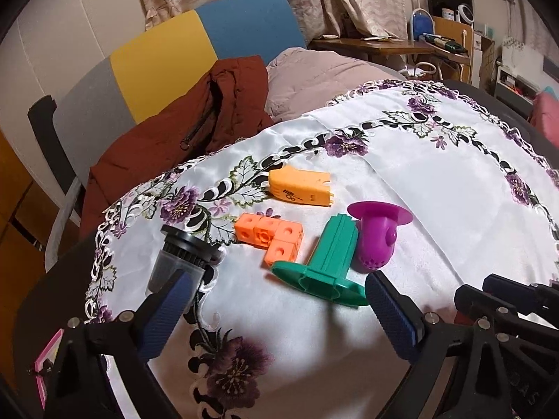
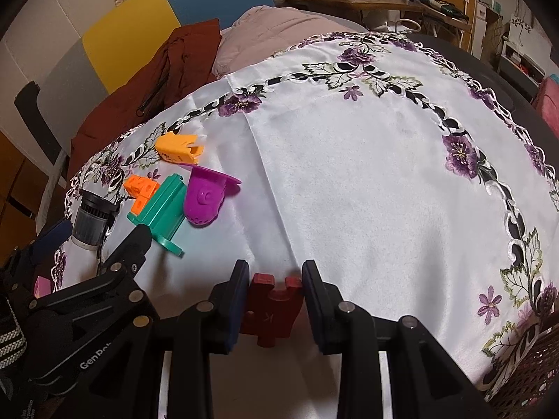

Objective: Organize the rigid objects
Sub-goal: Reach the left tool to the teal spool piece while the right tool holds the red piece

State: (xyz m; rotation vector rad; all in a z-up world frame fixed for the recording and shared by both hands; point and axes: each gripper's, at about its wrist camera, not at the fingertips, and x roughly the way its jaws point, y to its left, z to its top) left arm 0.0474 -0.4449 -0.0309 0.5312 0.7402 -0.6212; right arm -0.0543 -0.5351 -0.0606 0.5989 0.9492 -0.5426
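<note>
On the white embroidered cloth (image 1: 401,160) covering the counter, a cluster of small toys, listed from the left as seen by the left wrist camera. At the left edge, a black-capped clear cylinder (image 1: 181,255), lying tilted, just beyond one blue pad of the left gripper (image 1: 276,310). Next, orange linked cubes (image 1: 270,239) in an L shape, and behind them an orange block with printed marks (image 1: 300,188). Then a green flanged piece (image 1: 325,265) on its side, its flange toward the camera, touching or nearly touching a purple flanged piece (image 1: 377,237) to its right. Left fingers (image 1: 393,317) spread wide, nothing between them, the green flange just ahead of the gap.

Beyond the cloth's far edge, a rust-brown jacket (image 1: 216,118) draped over a chair with grey, yellow and blue panels (image 1: 195,45).

From the right wrist camera, same cluster at far left, wide bare cloth across the middle and right. Near the bottom centre, right gripper (image 2: 274,279) clamped on a dark red puzzle-shaped piece (image 2: 272,303), both pads pressed against its sides. Whether that piece rests on the cloth or hangs just above it, impossible to tell. At bottom right, a brown woven basket (image 2: 531,366) partly in view.
</note>
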